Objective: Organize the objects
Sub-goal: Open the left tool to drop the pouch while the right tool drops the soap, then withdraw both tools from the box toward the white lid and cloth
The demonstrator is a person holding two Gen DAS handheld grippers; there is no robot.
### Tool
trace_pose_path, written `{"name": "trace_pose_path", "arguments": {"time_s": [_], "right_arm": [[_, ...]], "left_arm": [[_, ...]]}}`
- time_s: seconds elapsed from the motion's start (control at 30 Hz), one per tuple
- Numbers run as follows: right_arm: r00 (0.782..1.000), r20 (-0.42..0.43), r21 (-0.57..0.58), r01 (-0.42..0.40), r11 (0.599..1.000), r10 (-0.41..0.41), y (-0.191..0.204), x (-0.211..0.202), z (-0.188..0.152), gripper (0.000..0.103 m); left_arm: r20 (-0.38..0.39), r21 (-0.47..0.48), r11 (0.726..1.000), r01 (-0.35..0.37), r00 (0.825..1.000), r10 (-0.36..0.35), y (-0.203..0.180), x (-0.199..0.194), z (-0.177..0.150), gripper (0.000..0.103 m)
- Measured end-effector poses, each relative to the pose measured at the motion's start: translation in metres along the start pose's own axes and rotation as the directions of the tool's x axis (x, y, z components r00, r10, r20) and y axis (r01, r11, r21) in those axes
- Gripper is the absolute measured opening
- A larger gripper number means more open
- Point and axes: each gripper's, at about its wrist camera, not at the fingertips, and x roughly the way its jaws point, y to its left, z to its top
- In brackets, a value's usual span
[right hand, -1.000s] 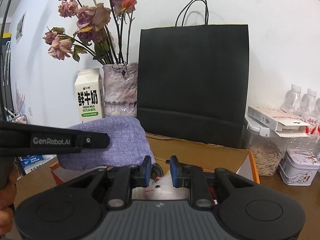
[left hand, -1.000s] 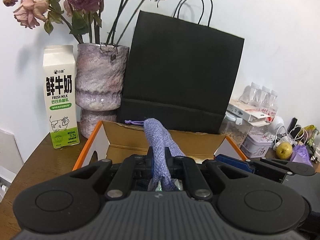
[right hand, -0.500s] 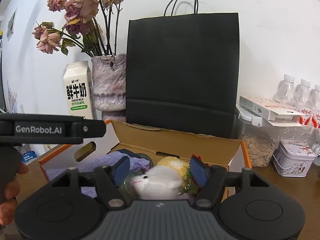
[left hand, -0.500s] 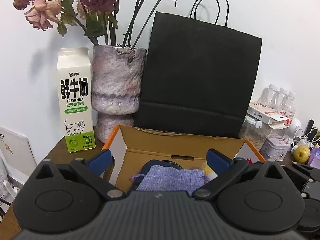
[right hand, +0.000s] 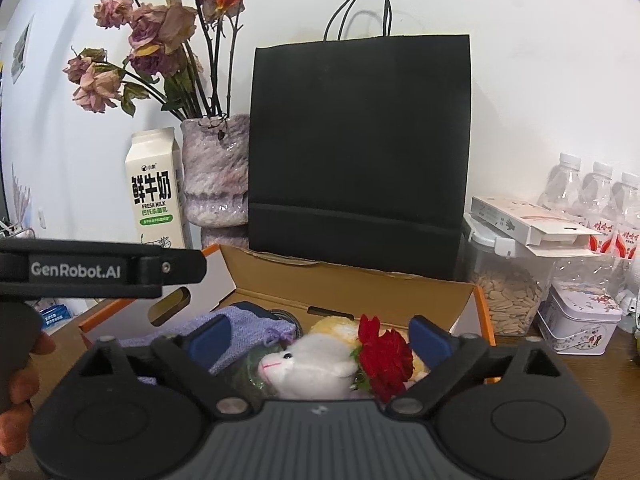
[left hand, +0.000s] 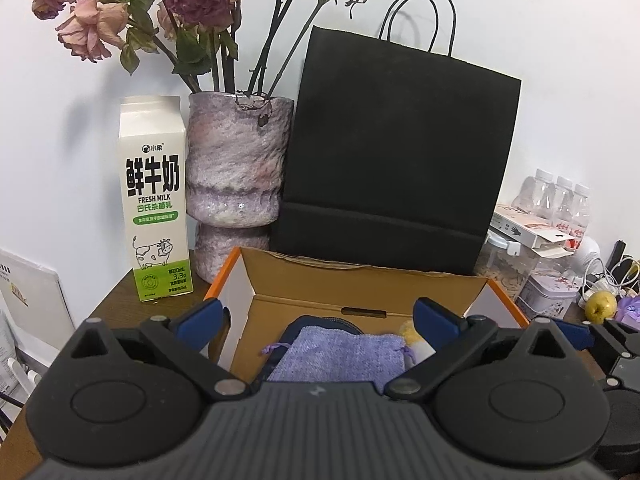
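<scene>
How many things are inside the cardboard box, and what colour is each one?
Purple: 1, the cloth pouch
White: 1, the plush animal
Red: 1, the rose
Yellow: 1, a fluffy thing at the back
Dark blue: 1, a zip case under the pouch
Total I can see in the box: 5. More may be hidden underneath.
</scene>
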Motion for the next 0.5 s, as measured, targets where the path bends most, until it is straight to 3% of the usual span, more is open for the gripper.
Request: {"name": "trace_pose_path", "arguments": {"time_s": [0.5], "right_arm": [[1.000,0.002,-0.017,0.009,1.000,-0.009,0.004,-0.027,-0.009,0.103]], "left_arm": [[0.015,0.009,1.000,-0.010,1.000,0.010,0.001,-0.038,-0.014,0.103]]}}
